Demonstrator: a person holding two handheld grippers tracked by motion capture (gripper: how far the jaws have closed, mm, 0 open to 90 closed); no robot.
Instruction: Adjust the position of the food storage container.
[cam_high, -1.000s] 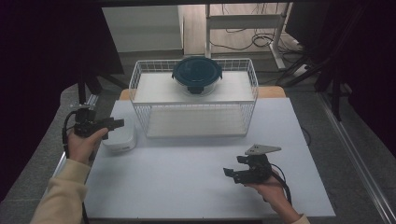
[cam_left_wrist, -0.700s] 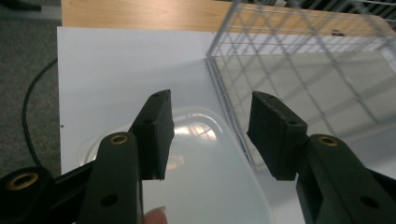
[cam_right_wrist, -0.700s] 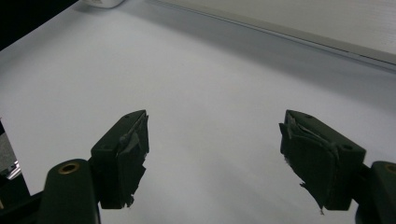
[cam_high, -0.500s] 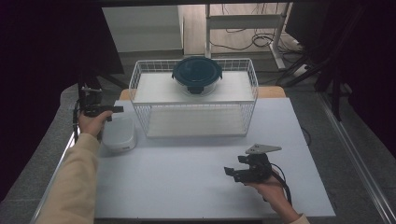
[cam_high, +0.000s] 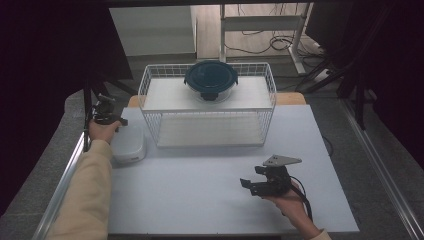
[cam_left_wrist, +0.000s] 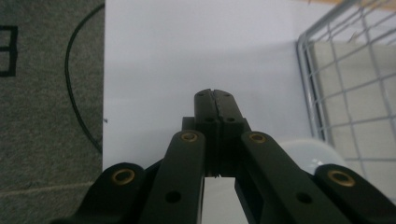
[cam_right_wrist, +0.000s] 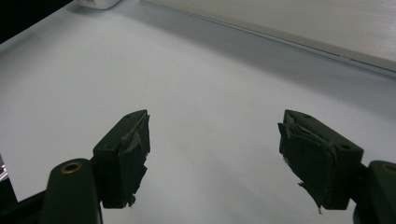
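Left gripper (cam_high: 106, 116) sits at the table's (cam_high: 210, 190) far left edge, and I read its jaws as pressed fully together with nothing between them; the left gripper view shows the two tips meeting over bare white surface, having just been closing. The white lidded container (cam_high: 128, 144) lies just beside it, on the side toward the wire basket (cam_high: 150, 107), its rounded top peeking out at the lower right of that gripper's jaws (cam_left_wrist: 310, 156). I judge the container is the thing in hand here, and it lies to the right of the closed tips rather than between them, so the next move would need the jaws reopened and shifted that way. Further right, the basket stands along the far edge with a dark blue lidded glass bowl (cam_high: 211, 79) on its top shelf. My right gripper (cam_high: 250, 186) rests near the front right corner, jaws spread wide and empty, well apart from the container; the left is plainly nearer.
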